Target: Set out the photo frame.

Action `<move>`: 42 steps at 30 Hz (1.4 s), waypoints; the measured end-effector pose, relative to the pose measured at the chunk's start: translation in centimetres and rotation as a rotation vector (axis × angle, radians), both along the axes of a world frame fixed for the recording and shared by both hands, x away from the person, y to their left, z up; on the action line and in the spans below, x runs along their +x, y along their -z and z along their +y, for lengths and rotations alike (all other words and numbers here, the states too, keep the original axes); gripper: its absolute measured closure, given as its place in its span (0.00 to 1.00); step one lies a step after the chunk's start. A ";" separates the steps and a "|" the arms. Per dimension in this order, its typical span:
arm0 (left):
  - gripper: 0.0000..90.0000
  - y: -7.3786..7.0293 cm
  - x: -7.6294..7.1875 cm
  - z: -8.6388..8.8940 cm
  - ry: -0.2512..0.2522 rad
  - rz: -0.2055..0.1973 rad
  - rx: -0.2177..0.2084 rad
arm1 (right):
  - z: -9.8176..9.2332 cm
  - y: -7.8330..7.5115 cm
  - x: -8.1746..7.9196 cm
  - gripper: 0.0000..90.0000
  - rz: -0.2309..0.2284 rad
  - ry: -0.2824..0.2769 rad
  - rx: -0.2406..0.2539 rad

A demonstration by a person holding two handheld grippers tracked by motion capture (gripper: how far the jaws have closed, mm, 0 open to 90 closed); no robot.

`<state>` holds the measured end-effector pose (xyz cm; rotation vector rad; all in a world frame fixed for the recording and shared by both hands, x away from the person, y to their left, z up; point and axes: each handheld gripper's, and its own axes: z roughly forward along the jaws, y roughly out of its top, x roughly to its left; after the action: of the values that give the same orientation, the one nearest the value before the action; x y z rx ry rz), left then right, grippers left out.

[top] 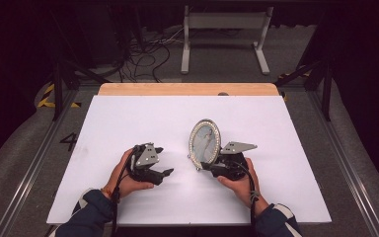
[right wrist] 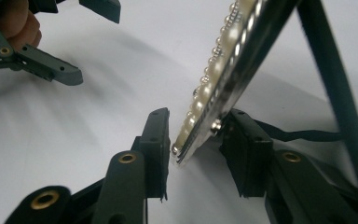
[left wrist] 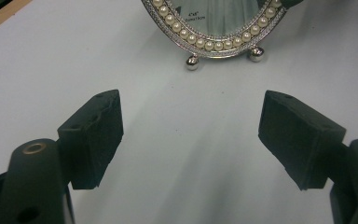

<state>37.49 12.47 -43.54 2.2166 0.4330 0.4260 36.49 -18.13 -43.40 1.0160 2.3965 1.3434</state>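
Right gripper [right wrist: 193, 140] (jaws astride) — frame [top: 205, 142], upright

Overhead light falls brightly on the white-topped counter [top: 128, 128], while the floor and background around it sink into near darkness. The high view is soft and slightly grainy. In the right gripper view, the oval pearl-rimmed silver picture frame [right wrist: 228, 70] blurs close to the lens, with glare along its edge and soft grey shadows beneath.

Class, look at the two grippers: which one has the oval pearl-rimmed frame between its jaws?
The right gripper: its jaws straddle the frame's edge. The left gripper stands open over bare table, apart from the frame.
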 end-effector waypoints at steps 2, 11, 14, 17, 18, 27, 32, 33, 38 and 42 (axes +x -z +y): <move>0.25 0.0 0.1 0.0 0.001 0.004 -0.001 | -0.3 -0.4 -0.3 0.66 -0.018 0.002 -0.009; 0.26 0.0 1.4 -1.3 0.014 0.044 -0.046 | -1.7 -1.9 -1.9 0.65 -0.082 0.043 -0.003; 0.27 0.1 2.1 -2.2 0.025 0.059 -0.065 | -2.3 -2.7 -2.5 0.67 -0.113 0.070 0.032; 0.29 0.4 2.6 -3.0 0.041 0.077 -0.064 | -2.5 -2.9 -2.8 0.72 -0.130 0.081 0.039; 0.29 0.5 2.8 -3.3 0.043 0.078 -0.059 | -2.6 -3.0 -3.0 0.73 -0.138 0.087 0.039; 0.45 0.5 4.2 -4.4 0.053 0.105 -0.127 | -2.4 -3.2 -3.8 0.87 -0.172 0.131 0.045; 0.74 0.5 4.6 -4.5 0.086 0.113 -0.141 | -2.0 -3.2 -4.0 0.92 -0.182 0.139 0.045; 0.74 0.5 4.6 -4.4 0.094 0.109 -0.140 | -2.0 -3.2 -4.1 0.93 -0.183 0.142 0.048; 1.00 0.3 5.0 -4.2 0.049 0.095 -0.149 | -1.9 -3.1 -4.2 0.94 -0.186 0.148 0.046; 1.00 0.7 5.7 -4.6 0.010 0.112 -0.137 | -1.9 -3.1 -4.2 0.94 -0.181 0.155 0.050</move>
<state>43.16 7.91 -44.26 2.1151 0.4962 0.2595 32.27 -20.00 -40.26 1.0222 2.1185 1.3827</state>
